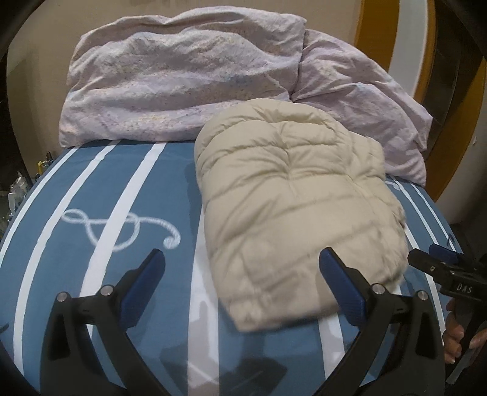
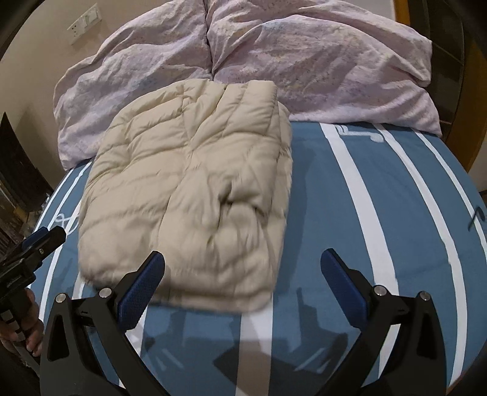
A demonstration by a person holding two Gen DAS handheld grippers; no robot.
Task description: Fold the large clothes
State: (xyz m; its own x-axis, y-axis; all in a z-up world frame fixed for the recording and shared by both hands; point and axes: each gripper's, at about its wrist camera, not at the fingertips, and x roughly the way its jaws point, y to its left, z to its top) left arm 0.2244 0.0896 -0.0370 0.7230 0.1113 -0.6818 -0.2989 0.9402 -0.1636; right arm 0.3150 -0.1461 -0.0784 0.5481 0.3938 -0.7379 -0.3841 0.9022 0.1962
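Left wrist view: the left gripper (image 1: 242, 274) is spread wide with nothing between its blue pads, hovering over the bed (image 1: 121, 189). Its right finger overlaps the near edge of the folded beige jacket (image 1: 292, 201); contact is unclear. The jacket lies toward the bed's far right, against a rumpled lilac duvet (image 1: 182, 85) along the far edge. The right gripper (image 1: 438, 262) enters at the right edge; its opening cannot be told here.

Right wrist view: the right gripper (image 2: 243, 274) is released, wide and empty, above the blue sheet with white stripes. The jacket (image 2: 194, 182) sits ahead, left of centre. A beige wall carries a socket plate (image 2: 83, 21).
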